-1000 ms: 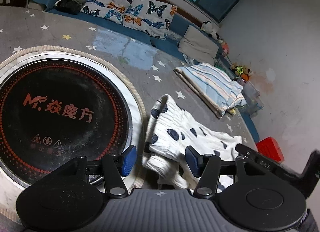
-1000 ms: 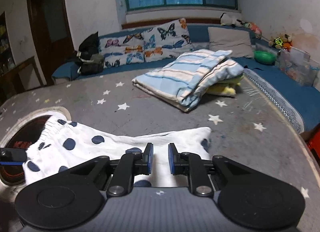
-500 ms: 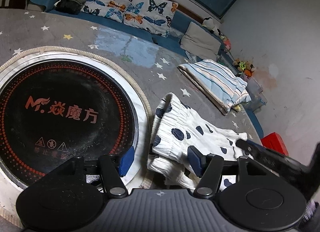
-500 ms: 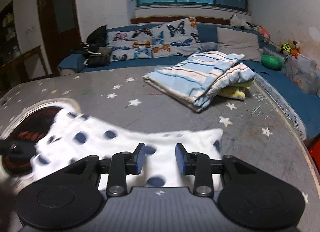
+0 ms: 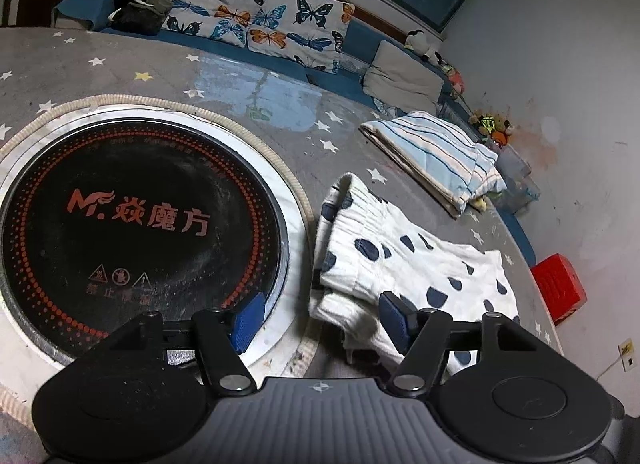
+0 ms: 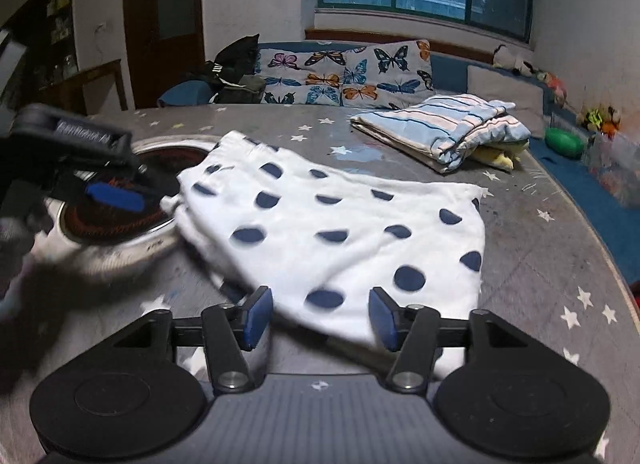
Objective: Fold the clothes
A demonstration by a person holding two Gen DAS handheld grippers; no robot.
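Two views. Left wrist: my left hand-held gripper point(image 5: 318, 322) is released over the edge of the spotted shorts point(image 5: 404, 264), folded once beside the hotplate point(image 5: 136, 232). Right wrist: right hand-held gripper point(image 6: 320, 318) is released too; shorts lie flat on the surface point(image 6: 532, 248). I judge another fold remains.

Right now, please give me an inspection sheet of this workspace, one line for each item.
Surface: grey star-print table with a round black cooktop set into it.
Job's things: white dotted garment lies flat beside the cooktop; folded striped cloth farther back.
Clutter: red box past the table edge.
Grippers: left claw open, empty; right claw open, empty, at the garment's near edge.
Cables: nothing seen.
Surroundings: butterfly cushions on a blue bench, window, door.
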